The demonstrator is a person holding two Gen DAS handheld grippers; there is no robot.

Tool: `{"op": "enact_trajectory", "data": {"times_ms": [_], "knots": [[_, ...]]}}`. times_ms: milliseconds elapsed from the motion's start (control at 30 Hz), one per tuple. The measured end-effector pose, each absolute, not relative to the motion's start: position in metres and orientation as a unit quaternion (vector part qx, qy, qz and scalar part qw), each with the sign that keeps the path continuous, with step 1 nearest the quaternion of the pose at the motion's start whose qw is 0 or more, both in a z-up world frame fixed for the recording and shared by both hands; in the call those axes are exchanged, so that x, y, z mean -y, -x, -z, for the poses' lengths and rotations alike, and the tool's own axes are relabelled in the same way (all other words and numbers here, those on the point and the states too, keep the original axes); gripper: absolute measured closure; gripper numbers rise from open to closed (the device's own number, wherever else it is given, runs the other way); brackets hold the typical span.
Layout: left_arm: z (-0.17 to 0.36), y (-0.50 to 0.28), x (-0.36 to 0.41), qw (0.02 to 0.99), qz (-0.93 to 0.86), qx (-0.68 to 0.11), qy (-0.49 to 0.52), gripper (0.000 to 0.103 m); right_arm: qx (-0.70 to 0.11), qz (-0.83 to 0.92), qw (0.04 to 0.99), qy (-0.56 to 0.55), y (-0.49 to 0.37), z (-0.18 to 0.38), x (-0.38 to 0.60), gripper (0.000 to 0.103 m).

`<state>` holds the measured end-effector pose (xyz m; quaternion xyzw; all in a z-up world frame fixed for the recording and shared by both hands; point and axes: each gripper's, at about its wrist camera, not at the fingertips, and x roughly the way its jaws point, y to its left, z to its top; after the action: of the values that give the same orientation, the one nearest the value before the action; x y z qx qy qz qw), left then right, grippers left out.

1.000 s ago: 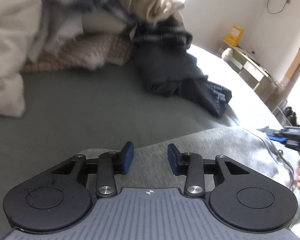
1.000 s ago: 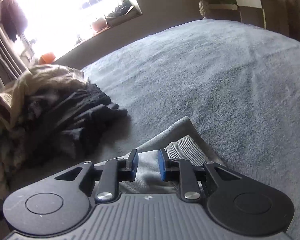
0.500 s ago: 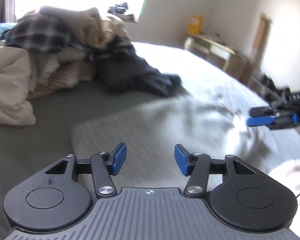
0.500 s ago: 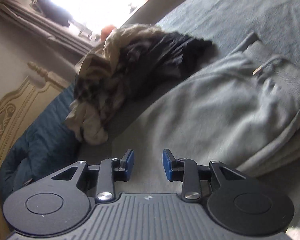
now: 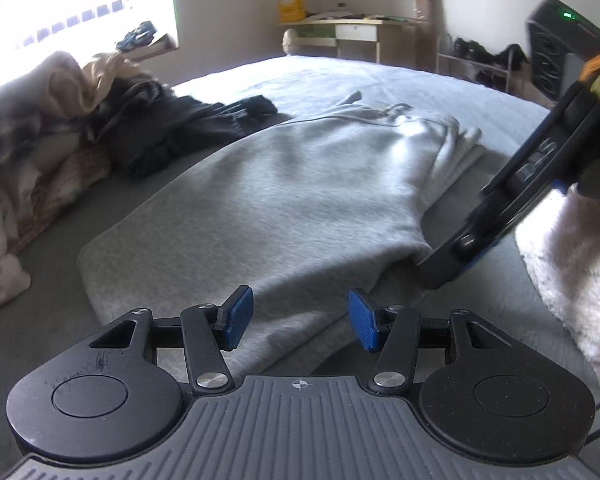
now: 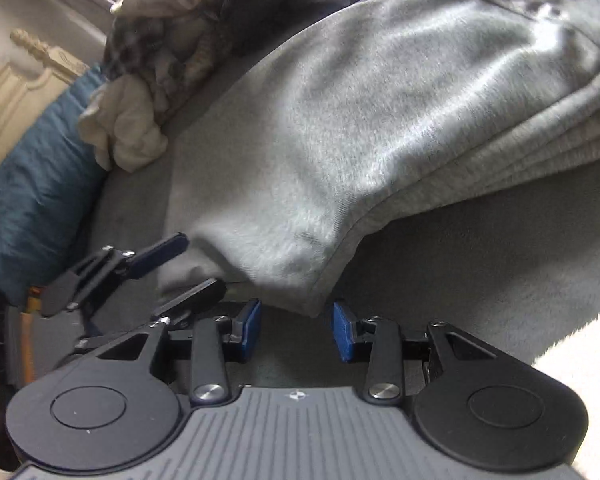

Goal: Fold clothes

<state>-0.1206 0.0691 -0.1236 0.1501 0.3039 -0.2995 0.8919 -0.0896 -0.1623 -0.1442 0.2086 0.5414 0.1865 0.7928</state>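
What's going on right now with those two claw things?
Both hand-held grippers, left and right, open, empty. Grey sweatpants folded on bed. Nothing in the way.

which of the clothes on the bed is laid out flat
The light grey garment, spread flat beside both open claws; the dark and beige clothes lie heaped.

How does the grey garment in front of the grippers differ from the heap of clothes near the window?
The grey garment lies spread flat in folded layers; the heap of clothes is crumpled and stacked high. The grey garment is one plain light grey piece, while the heap of clothes mixes dark, beige and checked pieces. The grey garment lies right before the open left gripper and right gripper; the heap of clothes sits further off. Both rest on the bed.
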Motion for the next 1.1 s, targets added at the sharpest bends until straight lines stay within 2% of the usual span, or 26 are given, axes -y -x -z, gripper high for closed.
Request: {"op": "enact_trajectory", "data": {"times_ms": [100,167,200,300,667,733,933,1100], "knots": [[0.129,0.121,-0.064,0.889,0.308,-0.295,-0.165,0.05,-0.54,-0.166,0.797,-0.215,0.09,0.154,0.161,0.066],[0.132,0.121,-0.059,0.887,0.314,-0.286,-0.183,0.05,-0.536,-0.164,0.794,-0.234,0.091,0.158,0.164,0.074],[0.134,0.121,-0.056,0.884,0.318,-0.282,-0.194,0.049,-0.532,-0.17,0.794,-0.241,0.092,0.157,0.166,0.082],[0.138,0.12,-0.048,0.878,0.324,-0.269,-0.226,0.045,-0.522,-0.183,0.797,-0.243,0.094,0.154,0.167,0.085],[0.147,0.103,-0.033,0.881,0.305,-0.24,-0.269,0.046,-0.485,-0.207,0.812,-0.251,0.094,0.139,0.167,0.094],[0.149,0.103,-0.032,0.879,0.309,-0.235,-0.276,0.058,-0.477,-0.213,0.81,-0.268,0.094,0.139,0.169,0.094],[0.142,0.099,-0.041,0.892,0.308,-0.243,-0.225,0.076,-0.489,-0.219,0.794,-0.285,0.089,0.146,0.171,0.093],[0.136,0.097,-0.048,0.9,0.308,-0.235,-0.199,0.086,-0.509,-0.22,0.777,-0.298,0.089,0.156,0.173,0.093]]}}
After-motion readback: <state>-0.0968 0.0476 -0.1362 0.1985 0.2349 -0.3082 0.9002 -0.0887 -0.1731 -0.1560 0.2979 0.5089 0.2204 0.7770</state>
